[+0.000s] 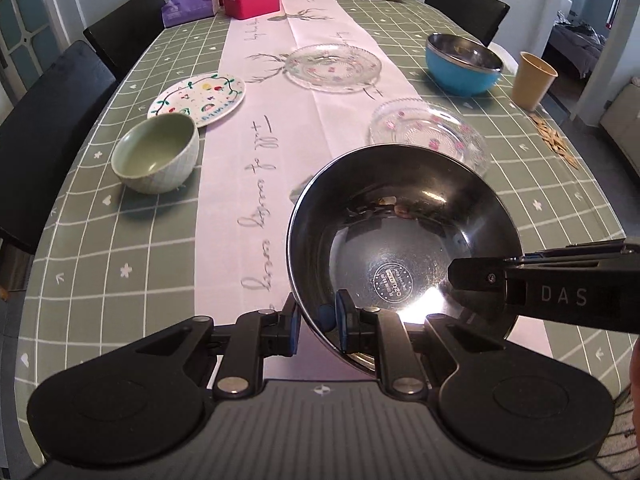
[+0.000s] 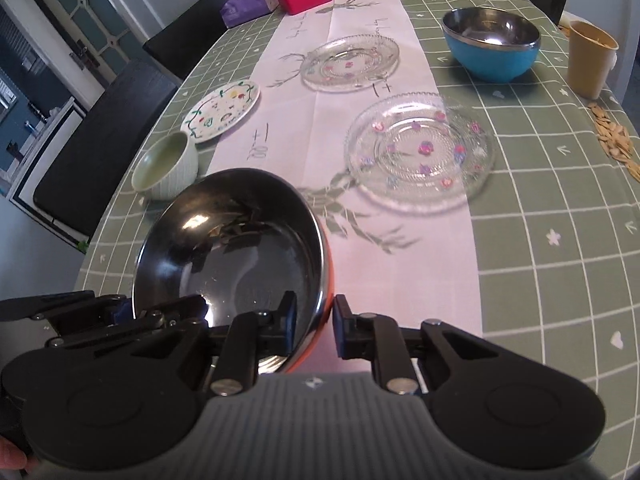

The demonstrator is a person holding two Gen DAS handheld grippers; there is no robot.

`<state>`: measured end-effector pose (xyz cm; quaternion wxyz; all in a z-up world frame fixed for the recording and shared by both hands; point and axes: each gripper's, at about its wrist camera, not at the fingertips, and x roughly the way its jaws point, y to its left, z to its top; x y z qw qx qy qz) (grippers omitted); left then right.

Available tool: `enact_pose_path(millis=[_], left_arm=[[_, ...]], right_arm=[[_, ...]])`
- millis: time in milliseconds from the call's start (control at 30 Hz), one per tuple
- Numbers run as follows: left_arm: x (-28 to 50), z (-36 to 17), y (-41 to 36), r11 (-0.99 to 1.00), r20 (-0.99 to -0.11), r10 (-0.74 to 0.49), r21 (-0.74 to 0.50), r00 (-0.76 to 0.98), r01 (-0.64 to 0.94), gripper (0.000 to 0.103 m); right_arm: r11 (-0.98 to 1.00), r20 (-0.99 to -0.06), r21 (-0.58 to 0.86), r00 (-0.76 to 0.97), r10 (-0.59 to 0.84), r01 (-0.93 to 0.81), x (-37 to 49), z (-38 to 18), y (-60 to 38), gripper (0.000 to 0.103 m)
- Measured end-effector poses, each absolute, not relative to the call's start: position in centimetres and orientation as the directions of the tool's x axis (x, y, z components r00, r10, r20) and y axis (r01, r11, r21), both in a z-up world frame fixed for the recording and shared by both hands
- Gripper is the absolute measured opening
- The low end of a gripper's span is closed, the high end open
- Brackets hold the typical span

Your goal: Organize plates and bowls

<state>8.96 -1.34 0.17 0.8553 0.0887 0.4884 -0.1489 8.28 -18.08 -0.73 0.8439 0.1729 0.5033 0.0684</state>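
My left hand-held gripper (image 1: pixel 316 326) and my right hand-held gripper (image 2: pixel 314 330) both pinch the rim of the shiny steel bowl (image 1: pixel 404 240), held up over the desk (image 1: pixel 120 240). Only the right view shows the bowl's orange outside. The near rim hides behind my fingers (image 1: pixel 344 320). The glass plate (image 2: pixel 420 156) looks blurry

Stood in a daylit room with pale walls: a long table (image 1: pixel 132 240) under a green gridded cloth, a white runner (image 1: pixel 256 128) with antlers and script down its middle. Flanked on the left by black chairs (image 1: pixel 52 120), with another chair (image 1: pixel 468 4) at the far right. Opened on the left through a glazed door (image 2: pixel 80 12), on the right through a doorway (image 1: pixel 580 32) onto a dimmer room.
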Motion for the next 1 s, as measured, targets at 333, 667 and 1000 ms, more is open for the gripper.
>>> enact_pose_path(millis=[333, 667, 1000], left_arm=[[4.5, -1.8, -0.9, 0.927, -0.89, -0.188, -0.02, 0.415, 0.376, 0.02], [3.9, -2.3, -1.2, 0.908, -0.898, -0.221, -0.047, 0.379, 0.417, 0.022], [4.0, -2.7, -2.1, 0.892, -0.893, -0.218, -0.018, 0.394, 0.452, 0.037]], right_arm=[[0.953, -0.852, 0.302, 0.45, 0.266, 0.008, 2.9, -2.4, -16.9, 0.017], [0.954, -0.85, 0.298, 0.454, 0.265, 0.002, 1.5, -2.4, -17.5, 0.018], [0.949, -0.842, 0.315, 0.46, 0.282, -0.005, 2.1, -2.6, -17.7, 0.03]])
